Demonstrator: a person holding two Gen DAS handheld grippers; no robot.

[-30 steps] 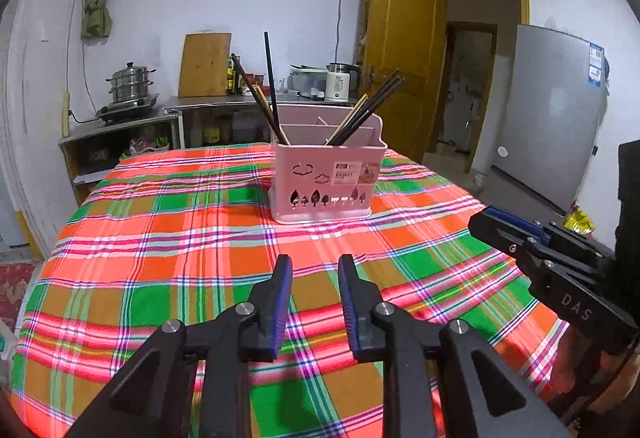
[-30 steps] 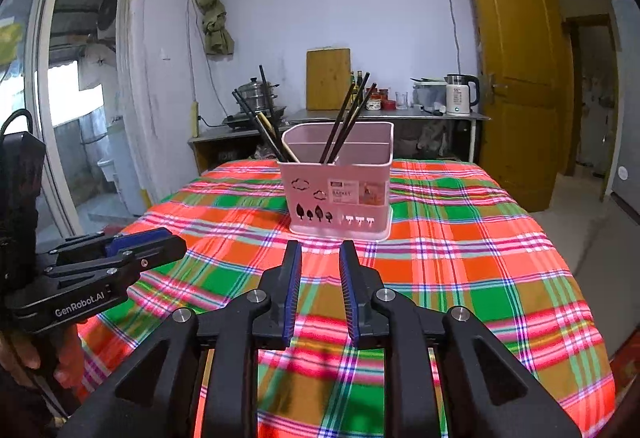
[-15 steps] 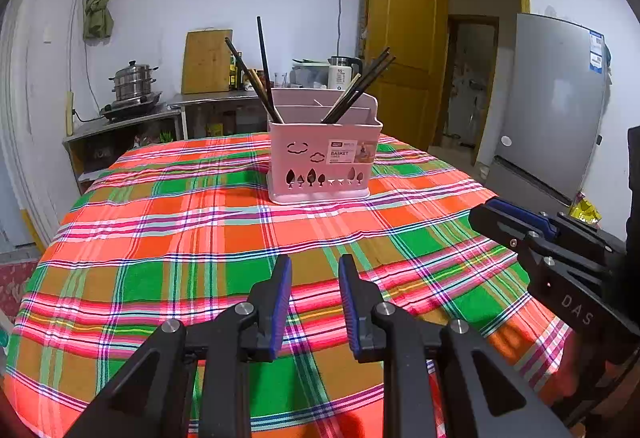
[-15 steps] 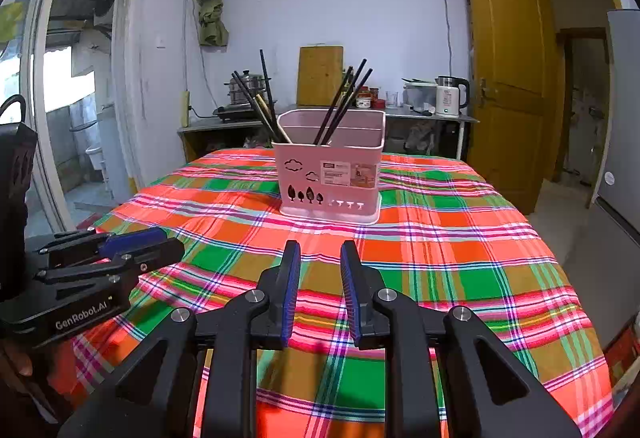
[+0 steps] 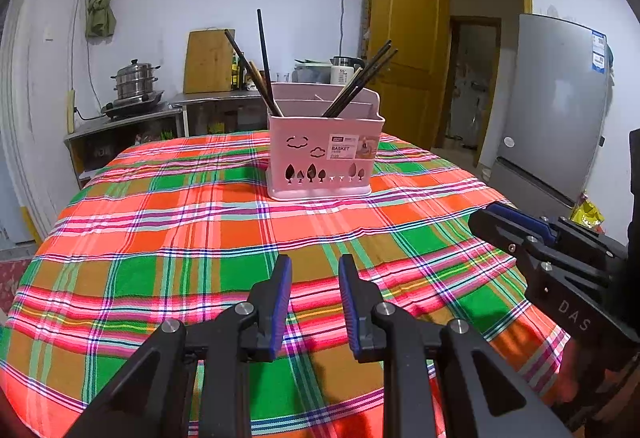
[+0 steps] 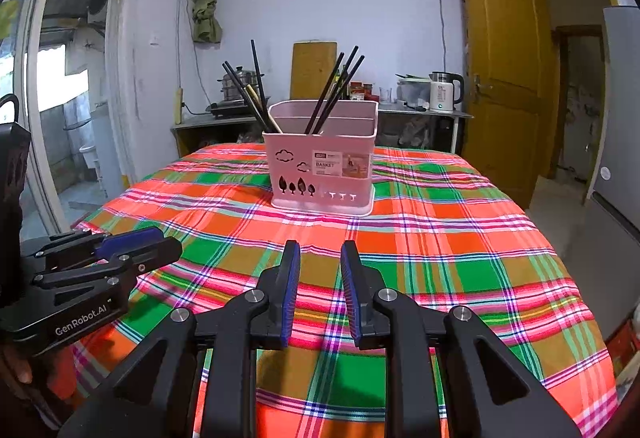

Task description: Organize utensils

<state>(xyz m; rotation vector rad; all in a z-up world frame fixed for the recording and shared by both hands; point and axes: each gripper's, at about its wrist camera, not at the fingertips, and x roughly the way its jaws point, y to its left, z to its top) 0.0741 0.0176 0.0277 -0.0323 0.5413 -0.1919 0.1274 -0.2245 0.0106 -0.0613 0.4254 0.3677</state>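
A pink utensil basket [image 5: 324, 154] stands upright at the far middle of the table with the plaid cloth [image 5: 200, 238]; it also shows in the right wrist view [image 6: 322, 168]. Dark chopsticks [image 5: 264, 62] lean in its left compartment and more chopsticks [image 5: 360, 80] in its right; they also show in the right wrist view [image 6: 334, 90]. My left gripper [image 5: 313, 266] is open and empty, low over the near cloth, well short of the basket. My right gripper [image 6: 320, 252] is open and empty, beside it to the right.
The table's edge curves close below both grippers. Behind the table stand a counter with a steamer pot [image 5: 136, 80], a cutting board [image 5: 209, 60] and a kettle [image 6: 442, 92]. A yellow door [image 5: 404, 42] and a grey fridge [image 5: 554, 106] are at the right.
Both grippers have drawn back and sunk toward the near table edge; the basket looks farther off and higher in both views. Both stay open and empty.
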